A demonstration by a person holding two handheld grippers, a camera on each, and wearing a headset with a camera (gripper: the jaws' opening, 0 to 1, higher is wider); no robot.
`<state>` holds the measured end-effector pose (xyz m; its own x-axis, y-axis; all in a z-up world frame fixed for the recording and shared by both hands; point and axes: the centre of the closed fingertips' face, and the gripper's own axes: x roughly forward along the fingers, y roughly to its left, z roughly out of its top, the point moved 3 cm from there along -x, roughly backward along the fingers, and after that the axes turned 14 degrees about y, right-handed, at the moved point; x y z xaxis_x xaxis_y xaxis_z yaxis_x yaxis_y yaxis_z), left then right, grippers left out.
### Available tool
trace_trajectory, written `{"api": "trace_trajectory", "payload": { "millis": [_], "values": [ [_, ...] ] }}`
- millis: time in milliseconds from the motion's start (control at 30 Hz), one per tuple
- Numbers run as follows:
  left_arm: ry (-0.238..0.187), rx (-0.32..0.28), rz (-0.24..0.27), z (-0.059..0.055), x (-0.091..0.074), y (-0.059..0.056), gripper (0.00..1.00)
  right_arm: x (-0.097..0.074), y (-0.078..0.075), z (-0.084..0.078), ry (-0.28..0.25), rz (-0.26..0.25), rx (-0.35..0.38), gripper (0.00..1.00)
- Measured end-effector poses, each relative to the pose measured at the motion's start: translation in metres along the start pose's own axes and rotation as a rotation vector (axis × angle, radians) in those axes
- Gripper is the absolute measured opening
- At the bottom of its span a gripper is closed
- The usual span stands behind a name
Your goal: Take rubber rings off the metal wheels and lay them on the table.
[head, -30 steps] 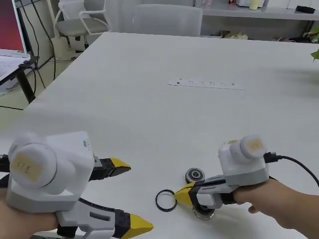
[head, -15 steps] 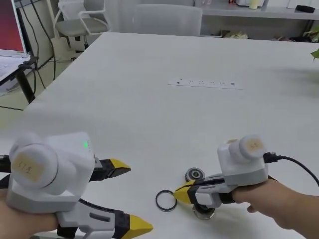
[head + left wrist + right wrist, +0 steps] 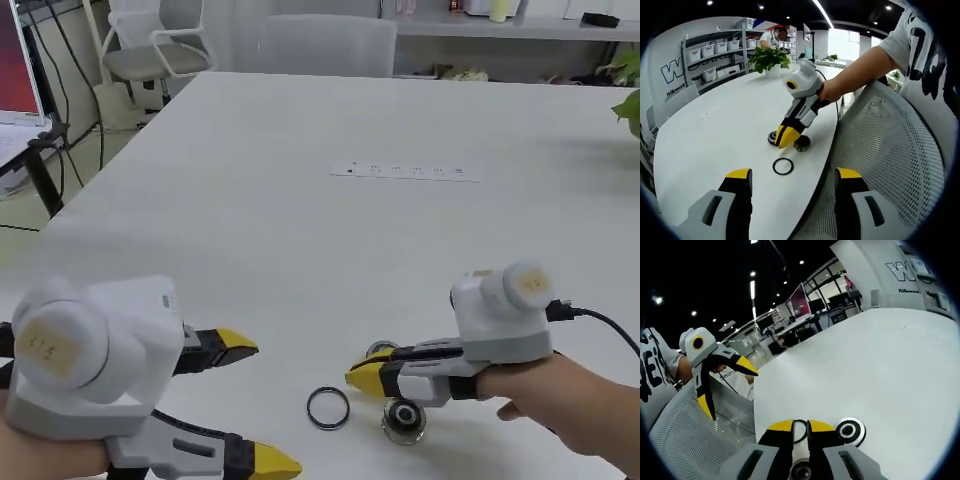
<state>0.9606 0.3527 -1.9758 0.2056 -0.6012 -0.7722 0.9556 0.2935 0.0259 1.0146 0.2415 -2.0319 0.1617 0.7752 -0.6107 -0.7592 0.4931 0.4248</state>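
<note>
Ring [image 3: 328, 408] lies flat on table [image 3: 300, 250]; left gripper [image 3: 265, 405] spread, right gripper [image 3: 362, 378] nearly pressed together.

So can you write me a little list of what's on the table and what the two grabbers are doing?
rubber ring: one, black, lying flat on the table, off any wheel
near wheel: on the table, just right of the ring in the head view
far wheel: behind it, partly hidden by the right gripper
right gripper: jaws together, holding nothing, tips by the two wheels
left gripper: jaws wide open, holding nothing, left of the ring
loose rings counted: one
</note>
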Motion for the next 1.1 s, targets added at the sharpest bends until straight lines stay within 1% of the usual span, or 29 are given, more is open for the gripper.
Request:
{"api": "trace_trajectory", "payload": {
  "millis": [433,700,800,933,1100],
  "values": [
    [-0.019,0.0,-0.01,0.007,-0.004,0.003,0.64,-0.019,0.004,0.017,-0.094,0.005,-0.019,0.12],
    [-0.032,0.02,-0.003,0.018,-0.005,0.009,0.64,-0.029,0.002,0.017,-0.123,-0.012,-0.02,0.15],
    [-0.037,0.027,0.002,0.023,-0.006,0.013,0.63,-0.033,0.001,0.018,-0.136,-0.019,-0.022,0.16],
    [-0.039,0.034,0.011,0.026,-0.005,0.019,0.63,-0.038,-0.001,0.019,-0.151,-0.033,-0.026,0.18],
    [-0.04,0.029,0.012,0.03,-0.003,0.025,0.63,-0.045,-0.003,0.018,-0.165,-0.047,-0.033,0.2]
  ]
}}
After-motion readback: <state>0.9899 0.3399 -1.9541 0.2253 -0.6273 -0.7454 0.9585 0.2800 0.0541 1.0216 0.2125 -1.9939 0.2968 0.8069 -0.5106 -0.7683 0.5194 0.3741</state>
